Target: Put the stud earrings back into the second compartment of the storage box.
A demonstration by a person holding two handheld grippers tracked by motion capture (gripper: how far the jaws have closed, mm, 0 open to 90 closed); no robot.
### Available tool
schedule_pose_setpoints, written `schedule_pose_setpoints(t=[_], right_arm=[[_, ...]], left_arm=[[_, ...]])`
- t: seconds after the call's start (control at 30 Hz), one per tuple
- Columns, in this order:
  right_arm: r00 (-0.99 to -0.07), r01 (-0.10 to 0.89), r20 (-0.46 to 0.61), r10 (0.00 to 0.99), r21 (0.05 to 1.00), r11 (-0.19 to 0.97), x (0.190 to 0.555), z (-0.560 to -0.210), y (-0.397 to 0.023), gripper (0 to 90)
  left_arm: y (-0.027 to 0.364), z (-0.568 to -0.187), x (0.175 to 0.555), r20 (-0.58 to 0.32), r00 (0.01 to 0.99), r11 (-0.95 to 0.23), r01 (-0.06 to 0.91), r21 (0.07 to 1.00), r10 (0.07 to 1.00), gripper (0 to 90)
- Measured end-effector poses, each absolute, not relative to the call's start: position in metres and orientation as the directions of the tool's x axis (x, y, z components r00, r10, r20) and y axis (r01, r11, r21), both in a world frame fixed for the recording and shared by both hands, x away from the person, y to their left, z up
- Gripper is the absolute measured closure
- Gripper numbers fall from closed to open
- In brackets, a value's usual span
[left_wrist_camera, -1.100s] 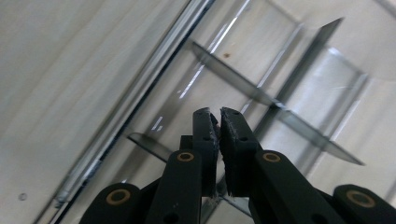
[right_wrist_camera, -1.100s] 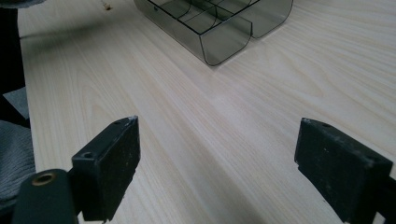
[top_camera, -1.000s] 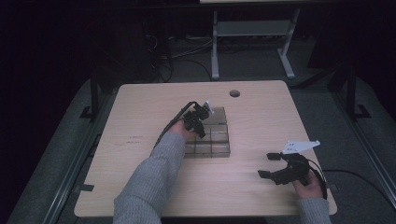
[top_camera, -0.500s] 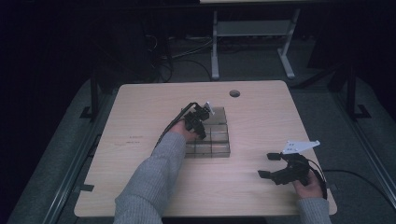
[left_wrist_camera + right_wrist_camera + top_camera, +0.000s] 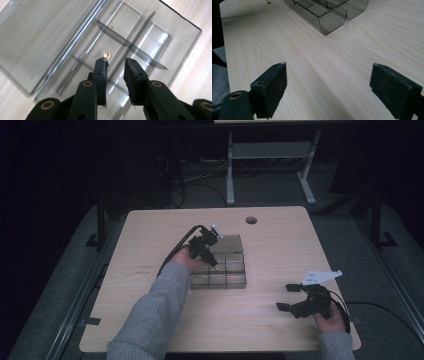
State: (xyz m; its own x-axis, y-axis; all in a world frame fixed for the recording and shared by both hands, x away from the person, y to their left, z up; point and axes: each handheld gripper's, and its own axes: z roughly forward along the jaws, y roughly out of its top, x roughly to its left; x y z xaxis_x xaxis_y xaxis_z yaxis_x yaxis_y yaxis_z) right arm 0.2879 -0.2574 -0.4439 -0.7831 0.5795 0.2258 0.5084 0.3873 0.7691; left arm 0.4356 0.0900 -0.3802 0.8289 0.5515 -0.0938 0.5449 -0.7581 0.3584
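Observation:
A smoky clear compartment box (image 5: pixel 231 280) lies mid-table. My left gripper (image 5: pixel 211 258) hovers over its left half, jaws pointing down into it. In the left gripper view the box (image 5: pixel 175 32) and its dividers spread out below, and the left gripper (image 5: pixel 116 60) stands open by a narrow gap with nothing across it. A tiny yellowish bit (image 5: pixel 106 54) shows right at the tip of one finger (image 5: pixel 100 72); I cannot tell whether it touches. My right gripper (image 5: pixel 284 297) rests low at the table's front right, wide open and empty (image 5: pixel 329 66), facing a corner of the box (image 5: pixel 332 20).
The wooden table (image 5: pixel 150 235) has a round cable hole (image 5: pixel 251 220) at the back. A tiny gold speck (image 5: pixel 269 2) lies on the wood left of the box in the right gripper view. A grey sleeve (image 5: pixel 150 320) crosses the front left. Dark floor and a metal frame (image 5: pixel 270 150) lie beyond.
Hardly anything differs: the left gripper stays over the box with only a slight shift, and the right gripper has not moved.

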Motion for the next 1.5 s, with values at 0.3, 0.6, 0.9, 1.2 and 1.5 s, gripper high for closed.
schedule_pose_setpoints(t=[0.3, 0.6, 0.9, 1.2, 1.5], right_arm=[[-0.781, 0.511, 0.22, 0.585, 0.764, 0.394, 0.288, -0.444, -0.256, 14.0], [-0.774, 0.519, 0.221, 0.593, 0.758, 0.395, 0.288, -0.445, -0.256, 14.0], [-0.773, 0.52, 0.217, 0.596, 0.755, 0.4, 0.287, -0.445, -0.255, 14.0], [-0.77, 0.522, 0.218, 0.6, 0.756, 0.396, 0.287, -0.445, -0.256, 14.1], [-0.769, 0.524, 0.218, 0.601, 0.753, 0.397, 0.287, -0.446, -0.256, 14.0]], left_arm=[[0.13, -0.363, 0.404, -0.073, 0.818, -0.732, 0.547, 0.405, 0.571, 65.3], [0.174, -0.361, 0.382, -0.069, 0.792, -0.702, 0.574, 0.421, 0.607, 63.5], [0.199, -0.366, 0.368, -0.065, 0.775, -0.689, 0.595, 0.414, 0.629, 62.8], [0.215, -0.377, 0.357, -0.082, 0.753, -0.667, 0.623, 0.409, 0.653, 59.8], [0.227, -0.391, 0.348, -0.089, 0.748, -0.675, 0.637, 0.373, 0.658, 60.0]])
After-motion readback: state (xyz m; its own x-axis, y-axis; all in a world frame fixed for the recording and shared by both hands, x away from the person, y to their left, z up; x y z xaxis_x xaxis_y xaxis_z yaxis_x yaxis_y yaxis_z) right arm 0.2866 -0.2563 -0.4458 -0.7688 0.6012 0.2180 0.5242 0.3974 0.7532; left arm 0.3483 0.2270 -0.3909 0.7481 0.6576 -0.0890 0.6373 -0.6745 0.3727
